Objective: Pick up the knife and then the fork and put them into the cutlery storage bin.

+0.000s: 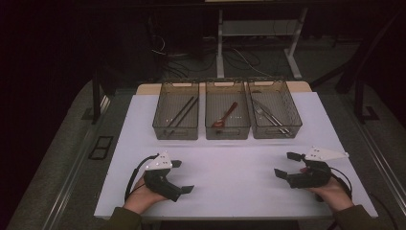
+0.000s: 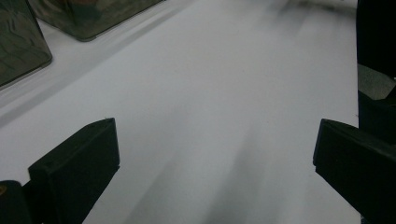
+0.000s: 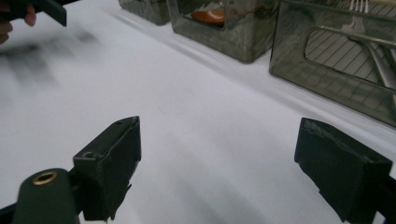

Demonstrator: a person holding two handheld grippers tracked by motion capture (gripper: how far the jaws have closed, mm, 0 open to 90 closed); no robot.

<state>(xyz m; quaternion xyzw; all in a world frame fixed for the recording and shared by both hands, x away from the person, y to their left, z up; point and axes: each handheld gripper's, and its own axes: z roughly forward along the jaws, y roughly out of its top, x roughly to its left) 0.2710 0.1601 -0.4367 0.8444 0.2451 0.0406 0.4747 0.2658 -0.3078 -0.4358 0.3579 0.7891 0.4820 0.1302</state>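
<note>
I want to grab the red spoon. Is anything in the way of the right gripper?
Only the middle bin's front wall: the red spoon lies inside it. Bare white table lies between the open right gripper and that bin.

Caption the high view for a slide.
Both open grippers, left gripper and right gripper, rest on the white table before three bins of cutlery.

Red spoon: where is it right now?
High view: the red spoon lies in the middle bin of the three at the table's far side, between the bin with chopsticks and the bin with a fork.
</note>
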